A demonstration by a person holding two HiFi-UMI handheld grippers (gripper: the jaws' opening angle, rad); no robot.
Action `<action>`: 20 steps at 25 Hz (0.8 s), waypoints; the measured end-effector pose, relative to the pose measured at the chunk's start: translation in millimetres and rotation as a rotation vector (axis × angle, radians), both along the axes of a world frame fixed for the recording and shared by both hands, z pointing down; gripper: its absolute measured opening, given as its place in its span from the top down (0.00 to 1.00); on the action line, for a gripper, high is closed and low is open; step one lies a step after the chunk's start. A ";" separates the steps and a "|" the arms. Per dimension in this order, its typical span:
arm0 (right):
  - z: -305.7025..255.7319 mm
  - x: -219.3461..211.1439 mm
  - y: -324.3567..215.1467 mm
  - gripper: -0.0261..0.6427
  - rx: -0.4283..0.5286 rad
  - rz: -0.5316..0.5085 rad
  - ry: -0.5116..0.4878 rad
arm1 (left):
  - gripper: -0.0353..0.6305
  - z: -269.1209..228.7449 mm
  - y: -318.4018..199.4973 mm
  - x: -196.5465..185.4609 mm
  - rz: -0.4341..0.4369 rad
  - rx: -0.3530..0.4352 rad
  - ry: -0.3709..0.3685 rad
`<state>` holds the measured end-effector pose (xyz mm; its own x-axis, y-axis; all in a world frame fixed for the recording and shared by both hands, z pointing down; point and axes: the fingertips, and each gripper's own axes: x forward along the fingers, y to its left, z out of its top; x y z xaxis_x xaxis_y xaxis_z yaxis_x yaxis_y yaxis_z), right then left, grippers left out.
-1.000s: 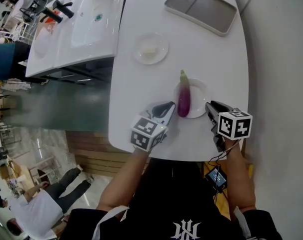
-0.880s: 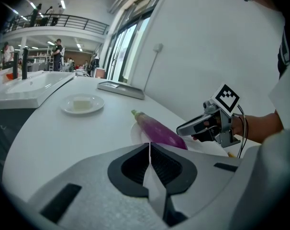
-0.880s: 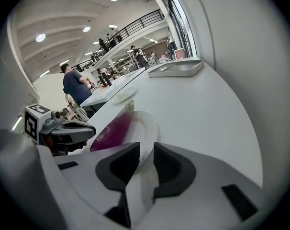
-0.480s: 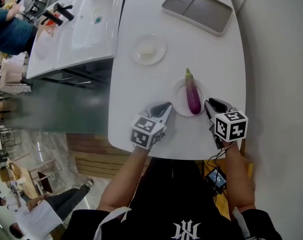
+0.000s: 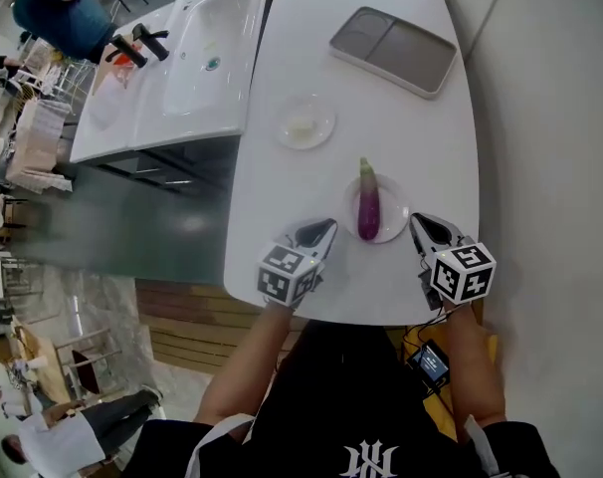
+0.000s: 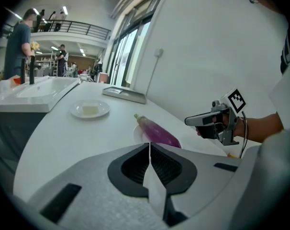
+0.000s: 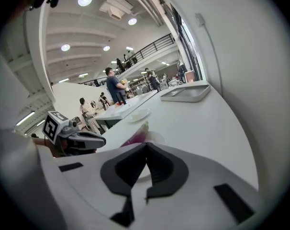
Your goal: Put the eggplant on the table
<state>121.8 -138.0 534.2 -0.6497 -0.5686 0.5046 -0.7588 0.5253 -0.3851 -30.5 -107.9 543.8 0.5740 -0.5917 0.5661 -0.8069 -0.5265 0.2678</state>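
Observation:
A purple eggplant (image 5: 367, 210) with a green stem lies on a small white plate (image 5: 391, 220) near the front of the white table (image 5: 401, 137). My left gripper (image 5: 328, 225) is shut and empty, just left of the plate, low over the table. My right gripper (image 5: 416, 222) is shut and empty too, just right of the plate. In the left gripper view the eggplant (image 6: 157, 132) shows beyond my shut left gripper (image 6: 150, 145), with the right gripper (image 6: 209, 121) past it. In the right gripper view the eggplant (image 7: 135, 137) is partly hidden behind the shut right gripper (image 7: 146, 145).
A second plate (image 5: 321, 132) with a pale piece on it sits further back. A grey two-part tray (image 5: 393, 50) lies at the far end. A white sink counter (image 5: 182, 58) runs along the left; a wall stands on the right. People stand in the background.
The right gripper has lifted a little and rolled. The eggplant still lies on its plate and the left gripper has stayed put. The head view has shifted.

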 end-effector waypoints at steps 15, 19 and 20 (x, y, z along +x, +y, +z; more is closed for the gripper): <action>-127.0 -4.3 95.2 0.96 0.175 -0.205 -0.256 | 0.93 -115.8 88.7 32.7 0.121 0.170 0.142; -139.7 -3.7 110.4 0.96 0.193 -0.226 -0.274 | 0.93 -127.7 96.3 39.1 0.134 0.176 0.171; -141.6 -1.5 114.0 0.96 0.195 -0.219 -0.287 | 0.93 -129.7 99.1 41.6 0.139 0.169 0.203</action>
<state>120.3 -24.0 392.6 -0.8646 -0.4682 0.1823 -0.4974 0.7464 -0.4422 11.1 -8.7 414.1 0.7474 -0.5759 0.3313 -0.6630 -0.6789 0.3154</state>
